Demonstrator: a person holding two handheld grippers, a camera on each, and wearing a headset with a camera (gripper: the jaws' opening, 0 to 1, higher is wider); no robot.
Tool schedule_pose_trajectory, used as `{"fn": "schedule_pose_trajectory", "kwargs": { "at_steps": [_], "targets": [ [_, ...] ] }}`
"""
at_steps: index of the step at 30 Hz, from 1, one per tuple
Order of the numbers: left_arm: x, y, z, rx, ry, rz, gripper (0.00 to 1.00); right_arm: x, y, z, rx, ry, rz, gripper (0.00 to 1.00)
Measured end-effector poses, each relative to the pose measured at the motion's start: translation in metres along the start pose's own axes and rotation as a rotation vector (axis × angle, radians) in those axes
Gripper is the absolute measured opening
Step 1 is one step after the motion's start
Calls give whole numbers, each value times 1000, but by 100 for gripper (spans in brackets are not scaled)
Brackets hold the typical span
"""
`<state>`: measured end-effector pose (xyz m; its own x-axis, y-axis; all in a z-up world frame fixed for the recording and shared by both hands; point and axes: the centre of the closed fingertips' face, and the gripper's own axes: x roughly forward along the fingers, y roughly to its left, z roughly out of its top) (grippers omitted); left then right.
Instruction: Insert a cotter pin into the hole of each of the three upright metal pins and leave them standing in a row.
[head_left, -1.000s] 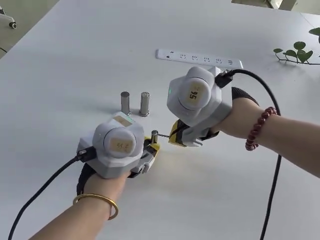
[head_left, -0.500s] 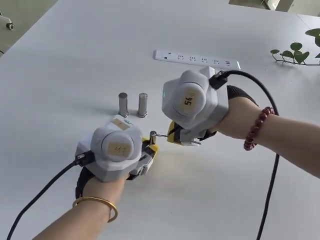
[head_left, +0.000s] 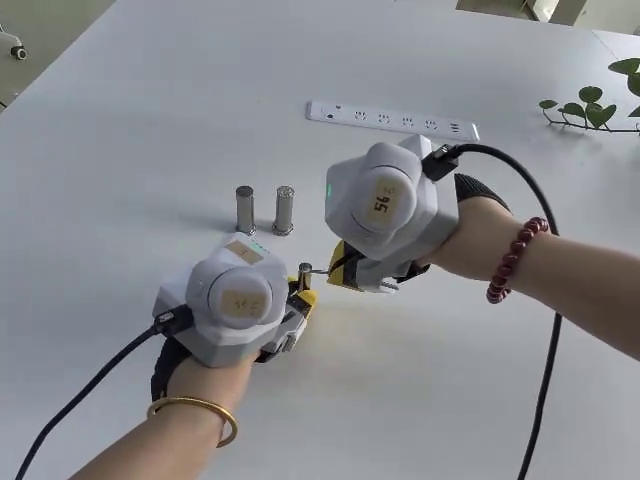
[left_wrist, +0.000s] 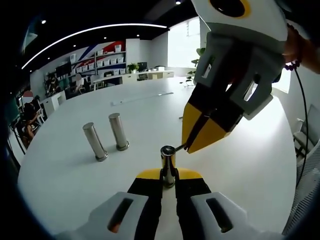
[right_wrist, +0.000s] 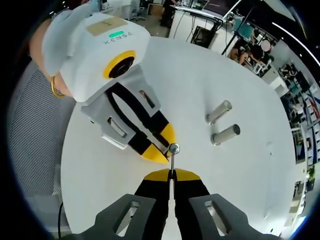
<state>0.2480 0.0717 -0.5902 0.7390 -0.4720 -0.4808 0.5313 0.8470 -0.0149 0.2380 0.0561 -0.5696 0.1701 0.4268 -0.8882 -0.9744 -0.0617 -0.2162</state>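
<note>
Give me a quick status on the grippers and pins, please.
Left gripper shut on pin, upright. Right gripper shut on cotter, tip at pin's head. Two other pins stand aside.

- White table (head_left: 150, 120): broad matte surface running across the head view.
- Power strip (head_left: 392, 119): white, lying flat toward the table's far side, sockets facing up.
- Plant (head_left: 600, 105): green leafy sprig at the far right edge.
- Light strip (left_wrist: 95, 31): long bright line on the dark ceiling.
- Desks (left_wrist: 125, 76): rows beyond the table, in the background office.
</note>
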Motion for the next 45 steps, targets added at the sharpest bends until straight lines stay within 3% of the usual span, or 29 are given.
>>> {"fn": "schedule_pose_trajectory", "kwargs": {
  "at_steps": [14,22,34,45],
  "targets": [
    [1,-1,0,-2,-3,3,7,7,-2,7,1,-57,-7,0],
    [2,-1,0,0,-5,7,7,3,-3,13,58,-126,-5,0],
    [2,-1,0,-6,-8,9,7,-5,-1,5,55,-94,-27,0],
    [2,4,2,9,-27,8,6,-3,-5,17,20,-108,-45,0]
  ]
}}
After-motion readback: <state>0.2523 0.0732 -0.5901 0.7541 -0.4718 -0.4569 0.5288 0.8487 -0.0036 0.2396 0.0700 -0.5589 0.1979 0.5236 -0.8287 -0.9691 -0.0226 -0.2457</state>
